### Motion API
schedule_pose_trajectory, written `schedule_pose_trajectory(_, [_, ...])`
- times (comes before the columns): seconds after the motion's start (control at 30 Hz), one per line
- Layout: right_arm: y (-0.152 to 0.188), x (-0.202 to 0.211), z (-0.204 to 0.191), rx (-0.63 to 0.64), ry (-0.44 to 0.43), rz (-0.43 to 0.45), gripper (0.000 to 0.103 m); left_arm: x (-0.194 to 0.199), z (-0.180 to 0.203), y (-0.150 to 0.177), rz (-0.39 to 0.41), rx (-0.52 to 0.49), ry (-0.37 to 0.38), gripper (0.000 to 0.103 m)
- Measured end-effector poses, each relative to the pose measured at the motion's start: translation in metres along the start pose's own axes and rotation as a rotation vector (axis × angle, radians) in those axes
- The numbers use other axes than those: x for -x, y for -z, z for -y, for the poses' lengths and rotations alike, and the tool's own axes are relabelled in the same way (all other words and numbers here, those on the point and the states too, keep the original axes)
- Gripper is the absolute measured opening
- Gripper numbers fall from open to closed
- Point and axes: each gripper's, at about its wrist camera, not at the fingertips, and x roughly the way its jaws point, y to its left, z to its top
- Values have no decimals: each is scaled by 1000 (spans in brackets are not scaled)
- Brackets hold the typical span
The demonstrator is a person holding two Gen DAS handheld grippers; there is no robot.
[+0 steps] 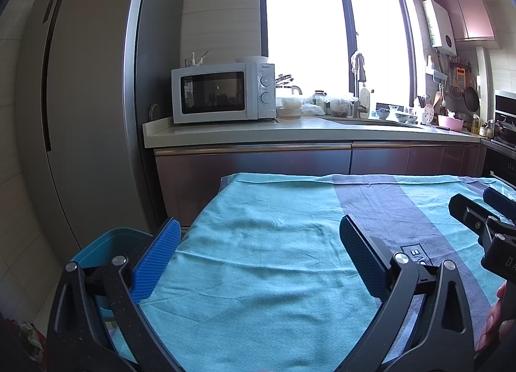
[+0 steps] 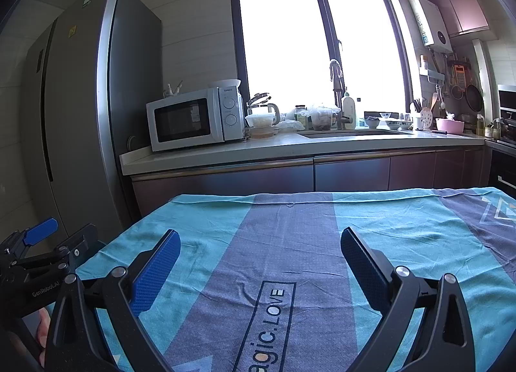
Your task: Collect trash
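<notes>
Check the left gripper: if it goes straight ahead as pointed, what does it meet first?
Probably nothing close. The left gripper is open above the bare teal tablecloth; past the table's far edge, the countertop cabinet front comes first. Depth is unclear.

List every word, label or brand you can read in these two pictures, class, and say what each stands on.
"Galanz": top of the microwave control panel.
"agic.LOVE", its start hidden: boxed print on the tablecloth.
"GenRoboLAI", last letters uncertain: body of the left tool.
"DA", cut off: body of the right tool.
Stickers on the fridge and the label on the water heater: too small to read.
</notes>
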Motion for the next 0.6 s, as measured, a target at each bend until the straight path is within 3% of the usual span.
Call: schedule_pose_trajectory(0.6, [-1, 0, 2, -2, 3, -3, 96, -8, 2, 0, -16, 2, 11, 97])
